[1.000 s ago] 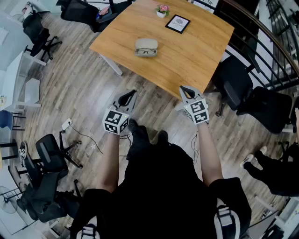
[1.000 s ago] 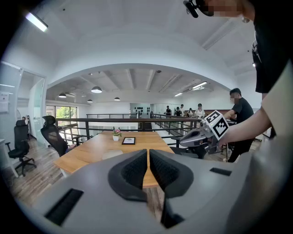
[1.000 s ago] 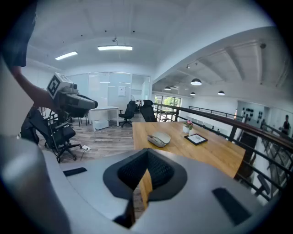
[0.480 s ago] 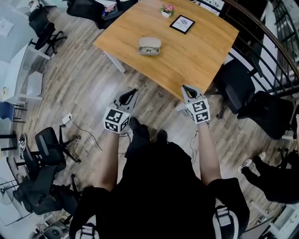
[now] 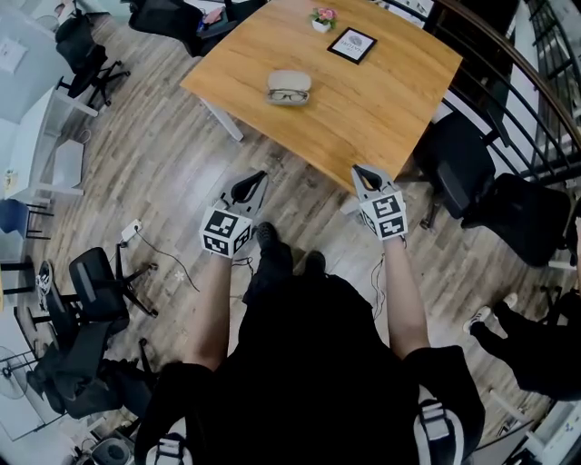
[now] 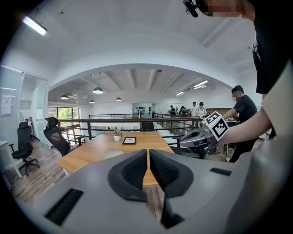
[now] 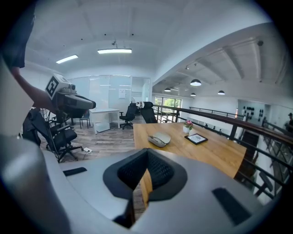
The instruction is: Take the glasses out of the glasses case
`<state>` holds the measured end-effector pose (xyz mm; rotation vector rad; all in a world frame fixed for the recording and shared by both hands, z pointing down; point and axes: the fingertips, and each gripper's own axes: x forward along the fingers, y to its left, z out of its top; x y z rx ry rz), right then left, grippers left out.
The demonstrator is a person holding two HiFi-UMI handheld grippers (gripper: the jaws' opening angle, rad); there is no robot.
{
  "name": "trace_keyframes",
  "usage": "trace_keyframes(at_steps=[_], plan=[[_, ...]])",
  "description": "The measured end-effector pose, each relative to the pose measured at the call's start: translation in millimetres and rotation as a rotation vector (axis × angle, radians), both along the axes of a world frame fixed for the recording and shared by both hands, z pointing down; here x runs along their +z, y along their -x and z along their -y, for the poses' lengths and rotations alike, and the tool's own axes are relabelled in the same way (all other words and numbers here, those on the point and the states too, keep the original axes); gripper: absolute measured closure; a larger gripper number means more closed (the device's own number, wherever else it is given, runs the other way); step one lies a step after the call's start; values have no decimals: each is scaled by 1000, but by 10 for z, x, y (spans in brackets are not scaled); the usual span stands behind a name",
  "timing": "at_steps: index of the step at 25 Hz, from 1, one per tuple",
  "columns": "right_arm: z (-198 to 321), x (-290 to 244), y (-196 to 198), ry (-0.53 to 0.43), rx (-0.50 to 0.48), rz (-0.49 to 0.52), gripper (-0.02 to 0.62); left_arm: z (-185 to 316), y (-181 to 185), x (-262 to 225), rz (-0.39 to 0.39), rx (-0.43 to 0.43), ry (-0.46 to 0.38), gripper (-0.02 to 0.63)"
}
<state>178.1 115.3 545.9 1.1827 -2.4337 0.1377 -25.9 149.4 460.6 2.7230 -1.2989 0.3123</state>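
A pale glasses case (image 5: pixel 289 84) lies on the wooden table (image 5: pixel 381 100), with dark-framed glasses (image 5: pixel 289 95) showing at its near side. Both grippers hang in the air short of the table's near edge, well apart from the case. My left gripper (image 5: pixel 260 178) is shut and holds nothing; its jaws (image 6: pixel 148 153) meet, and the case (image 6: pixel 112 154) is small beyond them. My right gripper (image 5: pixel 356 170) is also shut and holds nothing (image 7: pixel 147 153); in its view the case (image 7: pixel 159 138) lies ahead on the table.
A small flower pot (image 5: pixel 321 20) and a black picture frame (image 5: pixel 352 44) stand at the table's far side. Office chairs (image 5: pixel 458 163) surround the table, and a black railing (image 5: pixel 536 100) runs at the right. A person's legs (image 5: pixel 536 336) show at the right.
The head view has shifted slightly. Both grippers keep their places and stay shut.
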Motion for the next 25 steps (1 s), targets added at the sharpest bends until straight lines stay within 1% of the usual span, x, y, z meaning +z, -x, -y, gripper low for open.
trace_keyframes(at_steps=[8, 13, 16, 20, 22, 24, 25], plan=[[-31, -7, -86, -3, 5, 31, 588, -21, -142, -10, 12, 17, -2, 571], [-90, -16, -78, -7, -14, 45, 588, -62, -169, -4, 31, 19, 6, 571], [-129, -11, -34, -9, -29, 53, 576, -59, -132, 4, 26, 13, 5, 568], [-174, 17, 12, 0, -41, 49, 541, -78, -103, 25, 36, 7, 9, 497], [-192, 23, 22, 0, -38, 48, 523, -71, -91, 16, 30, 1, 7, 473], [-198, 24, 36, -3, -36, 49, 491, -64, -80, 9, 27, -1, 5, 447], [-196, 22, 40, -4, -35, 51, 488, -59, -79, 4, 27, 0, 3, 439]])
